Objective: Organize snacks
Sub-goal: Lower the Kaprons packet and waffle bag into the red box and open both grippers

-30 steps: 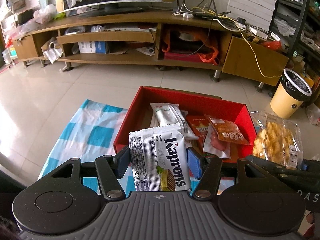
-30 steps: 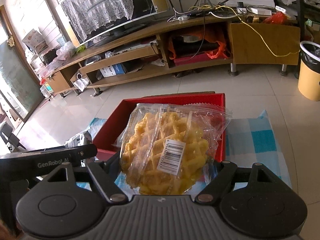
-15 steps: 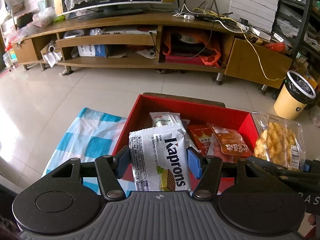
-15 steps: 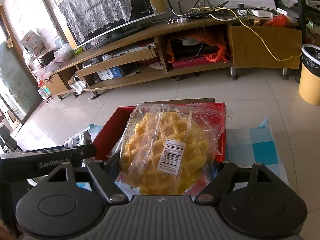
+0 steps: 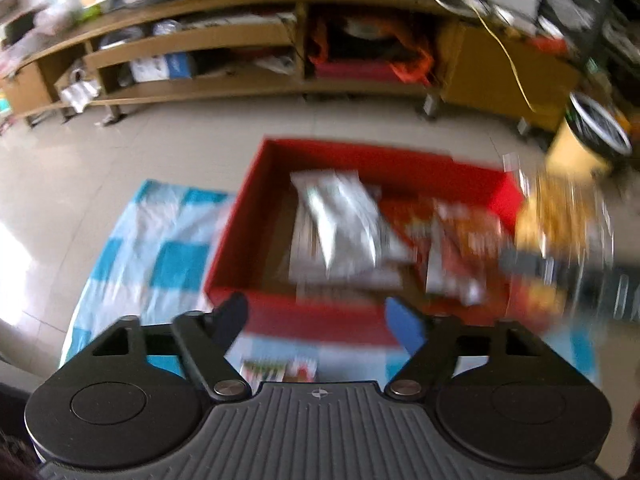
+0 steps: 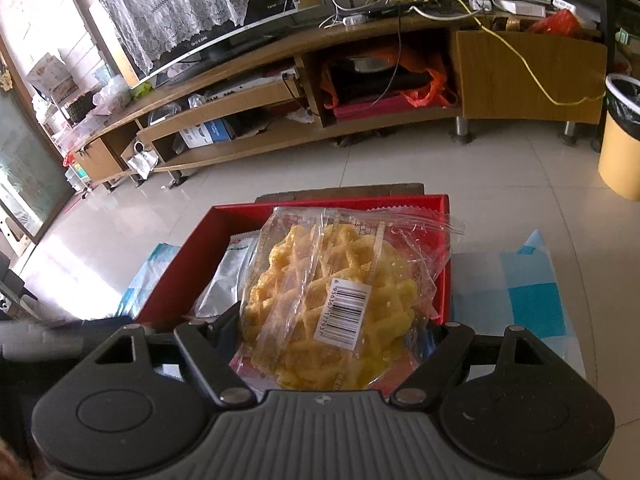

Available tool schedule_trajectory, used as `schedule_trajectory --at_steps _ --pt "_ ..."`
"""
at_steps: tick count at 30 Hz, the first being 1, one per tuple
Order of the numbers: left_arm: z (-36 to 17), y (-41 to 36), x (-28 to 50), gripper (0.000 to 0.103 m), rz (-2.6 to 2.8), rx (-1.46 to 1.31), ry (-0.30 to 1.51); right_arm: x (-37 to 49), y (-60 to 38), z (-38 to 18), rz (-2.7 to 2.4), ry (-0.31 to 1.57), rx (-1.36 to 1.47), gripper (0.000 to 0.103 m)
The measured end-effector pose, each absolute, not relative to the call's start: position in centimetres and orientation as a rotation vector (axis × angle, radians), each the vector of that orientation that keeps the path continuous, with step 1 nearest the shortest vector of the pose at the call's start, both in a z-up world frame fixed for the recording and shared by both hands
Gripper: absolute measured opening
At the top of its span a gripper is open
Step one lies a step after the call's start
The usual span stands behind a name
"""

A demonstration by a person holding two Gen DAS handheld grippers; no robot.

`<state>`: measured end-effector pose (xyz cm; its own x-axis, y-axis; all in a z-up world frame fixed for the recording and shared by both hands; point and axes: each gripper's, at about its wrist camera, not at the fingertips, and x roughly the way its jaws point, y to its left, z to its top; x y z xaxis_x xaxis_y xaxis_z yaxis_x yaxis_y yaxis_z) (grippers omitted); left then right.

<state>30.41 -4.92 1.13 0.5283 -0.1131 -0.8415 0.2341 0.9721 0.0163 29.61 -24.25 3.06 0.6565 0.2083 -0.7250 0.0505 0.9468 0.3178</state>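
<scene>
The left wrist view is motion-blurred. My left gripper (image 5: pixel 318 318) is open and empty just in front of the red box (image 5: pixel 256 200). A silver-white wafer packet (image 5: pixel 340 216) lies inside the box, beside red-orange snack packets (image 5: pixel 460 236). My right gripper (image 6: pixel 332 332) is shut on a clear bag of yellow lattice crisps (image 6: pixel 332 300) and holds it above the right part of the red box (image 6: pixel 444 292). The same bag shows blurred at the right of the left wrist view (image 5: pixel 560 208). The silver packet also shows in the right wrist view (image 6: pixel 228 280).
The box stands on a blue-and-white checked cloth (image 5: pixel 160 248) on a small table over a tiled floor. A small colourful packet (image 5: pixel 280 370) lies on the cloth near my left gripper. A long wooden TV stand (image 6: pixel 360 92) and a yellow bin (image 6: pixel 620 140) stand behind.
My left gripper has opened and let go of the Kaprons wafer packet, which now lies in the box. The right gripper has moved forward over the box with the crisps bag.
</scene>
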Motion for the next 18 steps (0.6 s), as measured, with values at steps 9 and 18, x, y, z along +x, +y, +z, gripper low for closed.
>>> schedule_trajectory --at_steps 9,18 --pt "-4.3 -2.3 31.4 0.091 -0.133 0.122 1.165 28.9 -23.4 2.9 0.13 0.873 0.304 0.076" --pt "-4.2 -3.0 30.0 0.064 -0.148 0.095 1.191 28.5 -23.3 2.6 0.142 0.884 0.284 0.076"
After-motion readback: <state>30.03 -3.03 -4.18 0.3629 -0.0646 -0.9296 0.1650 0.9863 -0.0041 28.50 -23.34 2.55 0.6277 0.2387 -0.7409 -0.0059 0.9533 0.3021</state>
